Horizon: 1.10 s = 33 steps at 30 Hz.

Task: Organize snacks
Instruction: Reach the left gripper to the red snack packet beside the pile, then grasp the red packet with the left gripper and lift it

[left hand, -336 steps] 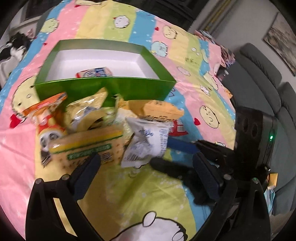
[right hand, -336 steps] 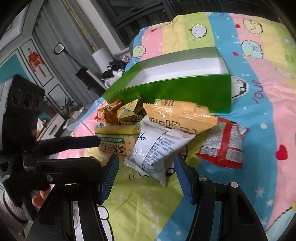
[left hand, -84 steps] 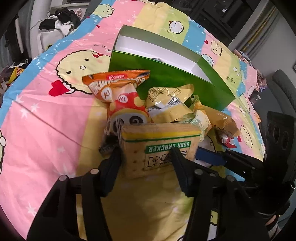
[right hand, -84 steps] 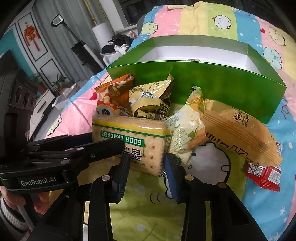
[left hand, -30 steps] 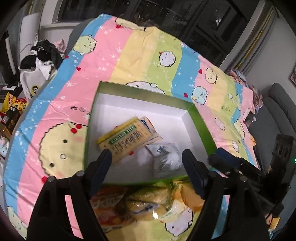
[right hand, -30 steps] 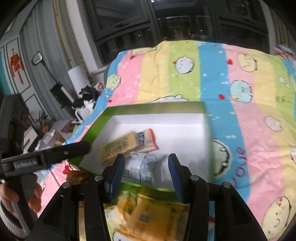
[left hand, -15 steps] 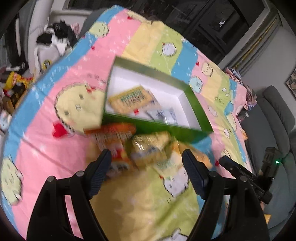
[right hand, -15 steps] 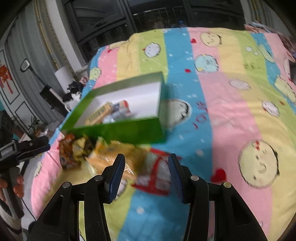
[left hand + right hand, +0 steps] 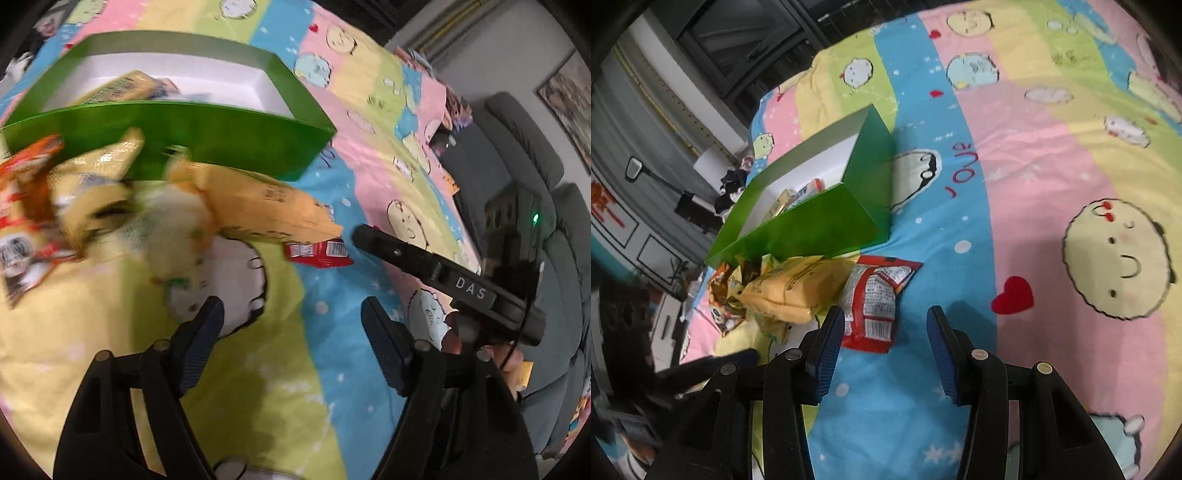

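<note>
A green box point(image 9: 192, 129) with a white inside holds a yellow cracker pack point(image 9: 122, 86); the box also shows in the right wrist view point(image 9: 812, 225). In front of it lies a pile of snacks: an orange-yellow pack point(image 9: 258, 206), a red packet point(image 9: 317, 253), gold wrappers point(image 9: 96, 177) and an orange bag point(image 9: 22, 192). My left gripper point(image 9: 291, 332) is open and empty, low over the bedsheet near the pile. My right gripper point(image 9: 886, 343) is open and empty, just short of the red packet point(image 9: 875, 306), beside the yellow pack point(image 9: 798, 291). It also shows in the left wrist view point(image 9: 436, 277).
The colourful cartoon bedsheet point(image 9: 1034, 184) spreads wide to the right. A grey sofa point(image 9: 535, 177) stands beyond the bed's right edge. Grey cabinets and a white roll point(image 9: 713, 162) stand past the bed's far left edge.
Both grippers have dropped from above the box to low over the sheet near the snack pile. The right one now faces the red packet. The cracker pack stays in the box.
</note>
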Motion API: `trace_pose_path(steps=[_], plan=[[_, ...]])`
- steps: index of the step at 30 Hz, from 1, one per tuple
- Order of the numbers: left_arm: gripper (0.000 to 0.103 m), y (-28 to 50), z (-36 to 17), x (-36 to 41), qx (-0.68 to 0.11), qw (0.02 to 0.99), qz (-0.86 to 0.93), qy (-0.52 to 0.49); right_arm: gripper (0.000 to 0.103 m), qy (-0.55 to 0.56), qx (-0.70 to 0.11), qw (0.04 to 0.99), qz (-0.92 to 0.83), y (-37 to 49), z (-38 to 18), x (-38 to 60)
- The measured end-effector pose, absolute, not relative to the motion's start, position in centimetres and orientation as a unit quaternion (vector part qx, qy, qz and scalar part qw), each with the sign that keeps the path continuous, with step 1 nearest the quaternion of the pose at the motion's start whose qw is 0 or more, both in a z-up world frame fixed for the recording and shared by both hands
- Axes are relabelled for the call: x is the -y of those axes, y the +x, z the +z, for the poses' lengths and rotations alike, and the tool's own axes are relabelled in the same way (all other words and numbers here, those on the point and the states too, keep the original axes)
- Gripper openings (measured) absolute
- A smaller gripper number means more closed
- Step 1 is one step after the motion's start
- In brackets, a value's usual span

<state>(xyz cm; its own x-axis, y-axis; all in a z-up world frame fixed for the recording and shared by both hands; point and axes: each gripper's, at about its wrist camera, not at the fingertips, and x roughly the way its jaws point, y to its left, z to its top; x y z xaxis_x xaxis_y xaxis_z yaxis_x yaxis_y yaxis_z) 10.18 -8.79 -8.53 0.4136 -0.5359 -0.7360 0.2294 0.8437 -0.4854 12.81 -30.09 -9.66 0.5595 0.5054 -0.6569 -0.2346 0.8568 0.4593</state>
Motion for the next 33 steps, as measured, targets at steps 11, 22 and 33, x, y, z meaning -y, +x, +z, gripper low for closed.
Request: trace_pose_path(steps=[11, 22, 33], plan=[[0.055, 14.2, -10.7, 11.8, -0.485, 0.818, -0.248, -0.186, 0.039, 0.161, -0.442, 0.846, 0.252, 16.5, -11.2, 29.0], [0.016, 14.4, -11.0, 11.0, -0.503, 0.814, -0.228, -0.183, 0.028, 0.228, -0.472, 0.797, 0.301, 16.9, -13.1, 29.9], [0.018, 10.1, -10.2, 11.1, -0.503, 0.808, -0.258, -0.165, 0.021, 0.198, -0.441, 0.828, 0.284, 10.8, -11.9, 29.9]])
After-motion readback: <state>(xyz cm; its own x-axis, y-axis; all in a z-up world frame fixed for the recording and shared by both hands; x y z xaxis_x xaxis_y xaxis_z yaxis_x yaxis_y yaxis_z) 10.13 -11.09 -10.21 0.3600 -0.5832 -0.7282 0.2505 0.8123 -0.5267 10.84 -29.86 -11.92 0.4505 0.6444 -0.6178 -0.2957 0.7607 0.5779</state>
